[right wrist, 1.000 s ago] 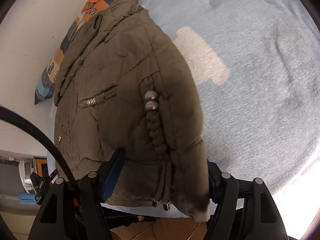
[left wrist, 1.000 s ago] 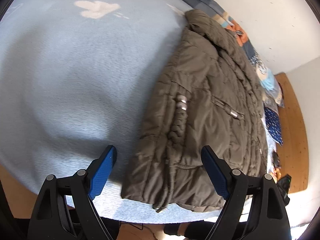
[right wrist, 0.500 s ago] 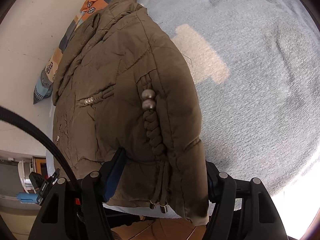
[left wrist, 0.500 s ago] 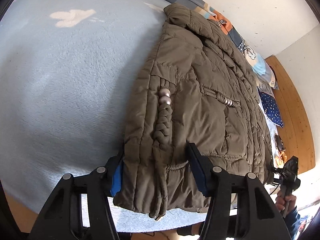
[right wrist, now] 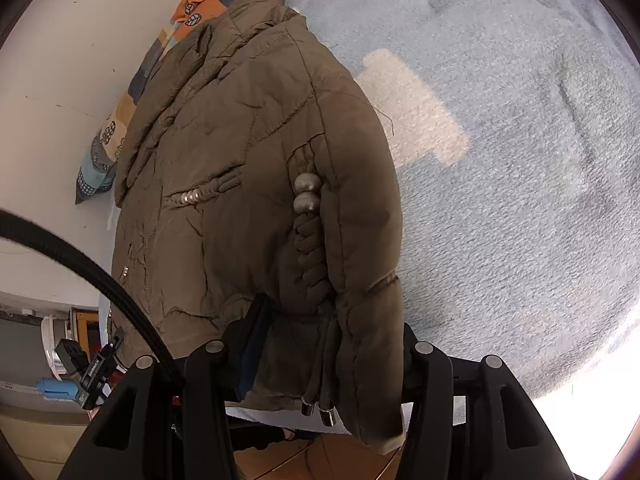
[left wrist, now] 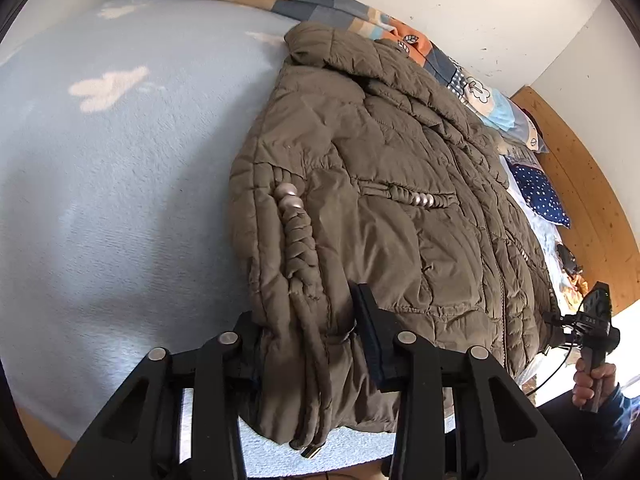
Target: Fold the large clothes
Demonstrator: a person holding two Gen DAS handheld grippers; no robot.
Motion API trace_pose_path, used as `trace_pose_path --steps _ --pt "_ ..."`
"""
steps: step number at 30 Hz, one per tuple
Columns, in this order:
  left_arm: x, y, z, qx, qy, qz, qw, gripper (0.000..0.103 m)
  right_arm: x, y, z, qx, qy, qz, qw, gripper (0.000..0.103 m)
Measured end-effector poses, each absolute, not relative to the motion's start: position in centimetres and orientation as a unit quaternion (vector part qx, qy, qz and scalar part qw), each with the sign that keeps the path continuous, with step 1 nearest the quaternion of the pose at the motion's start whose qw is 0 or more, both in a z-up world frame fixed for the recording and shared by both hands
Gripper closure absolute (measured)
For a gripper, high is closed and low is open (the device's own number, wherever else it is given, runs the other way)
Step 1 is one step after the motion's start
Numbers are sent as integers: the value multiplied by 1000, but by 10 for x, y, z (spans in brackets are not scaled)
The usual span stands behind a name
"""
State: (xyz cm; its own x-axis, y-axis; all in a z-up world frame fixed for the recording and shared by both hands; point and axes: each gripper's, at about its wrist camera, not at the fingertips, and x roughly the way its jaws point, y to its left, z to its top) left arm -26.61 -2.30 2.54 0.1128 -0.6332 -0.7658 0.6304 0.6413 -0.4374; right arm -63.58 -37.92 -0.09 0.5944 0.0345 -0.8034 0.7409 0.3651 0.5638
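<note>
Left gripper (left wrist: 306, 344) has its jaws closed in on the near hem of the jacket (left wrist: 384, 208), pinching a thick fold of the padded cloth beside the braided cord (left wrist: 299, 236) with its two metal beads. To the left of that grip the light blue blanket (left wrist: 112, 184) spreads wide and bare across the bed, with pale cloud shapes printed far off, and its near edge curves away low in the left wrist view. The brown jacket lies on the right part of the bed, collar far, hem near and hanging a little past the bed's near edge. Beyond the collar, a patchwork quilt (left wrist: 320, 4) runs along the white wall (left wrist: 460, 8). Further right a dotted blue cloth (left wrist: 538, 192) and other small things crowd the strip between the jacket and the wooden board (left wrist: 588, 184).

Right gripper (right wrist: 326, 356) likewise has its jaws squeezed onto the jacket's (right wrist: 240, 152) near hem, around the folded corner where the cord ends (right wrist: 320, 404) dangle. In its view the jacket's right edge is a rounded fold, with the blanket (right wrist: 520, 160) open beyond it. A black cable (right wrist: 80, 264) arcs across the left.
</note>
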Motion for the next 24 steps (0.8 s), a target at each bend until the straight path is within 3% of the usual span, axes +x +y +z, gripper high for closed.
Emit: trace_pose_path --steps 1,5,8,9,12,13,17,24 --pt "-265 -24 23 -4 518 -423 744 59 -635 -380 -2 509 382 -242 732 44" --pt "-264 -31 14 -38 532 -438 724 14 -629 -382 -7 510 386 -243 730 37" --pt "-278 -50 18 19 515 -428 743 11 -625 -382 -11 511 385 -241 730 33" --pt "-282 -53 20 31 508 -428 747 11 -625 -382 -12 510 384 -242 731 37" --pt "-286 -56 27 42 493 -427 757 30 -626 -378 -5 503 376 -236 741 66" --pt "-285 -55 29 38 491 -428 758 43 -627 -376 -1 502 370 -232 747 72" --pt "-287 -53 49 29 465 -435 771 74 -629 -368 22 486 351 -231 767 78" --pt "-285 -55 66 15 448 -433 782 76 -620 -363 53 482 311 -220 789 79"
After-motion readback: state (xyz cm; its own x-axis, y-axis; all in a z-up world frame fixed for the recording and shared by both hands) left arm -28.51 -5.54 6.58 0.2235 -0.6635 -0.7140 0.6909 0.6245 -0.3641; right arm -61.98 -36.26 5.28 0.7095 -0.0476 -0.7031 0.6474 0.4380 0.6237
